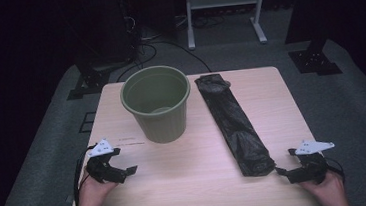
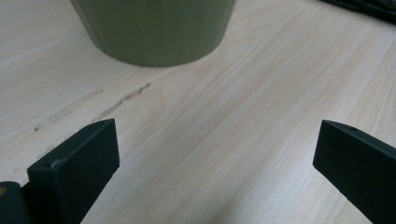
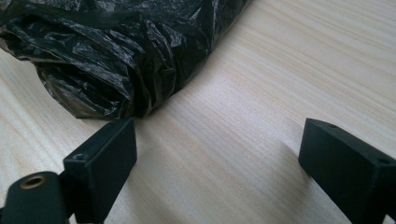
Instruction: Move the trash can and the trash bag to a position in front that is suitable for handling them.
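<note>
Jaws of the right gripper (image 1: 282, 162) stand wide apart with only bare wood between them, resting at about five o'clock on the table (image 1: 188, 183), and in the right gripper view the left jaw sits just beside the near end of the black plastic bag (image 3: 107, 60), close to touching it. The left gripper (image 1: 129, 165) rests at about seven o'clock, its jaws likewise spread and holding nothing, pointed toward the base of the green bucket (image 2: 156, 28). The bag (image 1: 233, 123) lies folded into a long flat strip running from roughly one o'clock down to five o'clock, just beside the bucket (image 1: 157, 103) but apart from it; the bucket stands upright near the table's middle toward eleven o'clock, mouth open and seemingly empty. The bag looks like thin crinkled film: very light, limp, with no stiffness at all, likely slick against the jaw faces and prone to sliding out or unfolding once lifted. A pinch on the bunched near end, where several layers stack up, probably gives the surest bite; a single layer may tear or slip. Because the strip is long, it will likely droop and trail, so the far end by one o'clock may need the other gripper. The bucket seems light, rigid plastic that could tip or skid if nudged at the rim.
</note>
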Action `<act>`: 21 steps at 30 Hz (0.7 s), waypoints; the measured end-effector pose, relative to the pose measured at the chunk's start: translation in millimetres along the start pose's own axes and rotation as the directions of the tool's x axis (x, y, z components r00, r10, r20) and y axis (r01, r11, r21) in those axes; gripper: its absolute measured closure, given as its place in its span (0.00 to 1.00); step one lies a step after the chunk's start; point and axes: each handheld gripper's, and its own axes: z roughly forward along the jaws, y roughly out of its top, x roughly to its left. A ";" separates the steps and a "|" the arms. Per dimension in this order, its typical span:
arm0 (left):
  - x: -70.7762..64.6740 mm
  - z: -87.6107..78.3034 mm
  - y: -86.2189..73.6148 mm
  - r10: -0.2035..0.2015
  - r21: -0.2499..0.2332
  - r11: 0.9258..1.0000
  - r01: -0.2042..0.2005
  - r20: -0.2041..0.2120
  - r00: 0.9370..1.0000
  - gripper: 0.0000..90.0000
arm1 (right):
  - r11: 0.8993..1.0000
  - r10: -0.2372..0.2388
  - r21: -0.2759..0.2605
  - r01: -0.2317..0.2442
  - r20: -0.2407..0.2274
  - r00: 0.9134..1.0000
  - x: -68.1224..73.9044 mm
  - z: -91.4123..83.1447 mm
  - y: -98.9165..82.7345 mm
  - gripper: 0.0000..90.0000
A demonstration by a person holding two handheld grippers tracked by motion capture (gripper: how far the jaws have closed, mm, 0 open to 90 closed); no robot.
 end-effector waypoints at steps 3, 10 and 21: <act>0.5 -1.8 5.2 -0.001 0.005 1.000 0.001 0.001 1.000 0.00 | 1.000 0.000 0.000 0.000 0.000 1.000 0.0 0.0 0.0 0.11; 1.6 -6.0 16.7 -0.002 -0.002 1.000 0.002 0.005 1.000 0.00 | 1.000 0.000 0.000 0.000 0.000 1.000 0.0 0.0 0.0 0.11; 1.9 -14.2 39.6 -0.001 -0.011 1.000 0.001 0.011 1.000 0.00 | 1.000 0.001 0.000 -0.001 0.000 1.000 0.0 0.0 0.0 0.11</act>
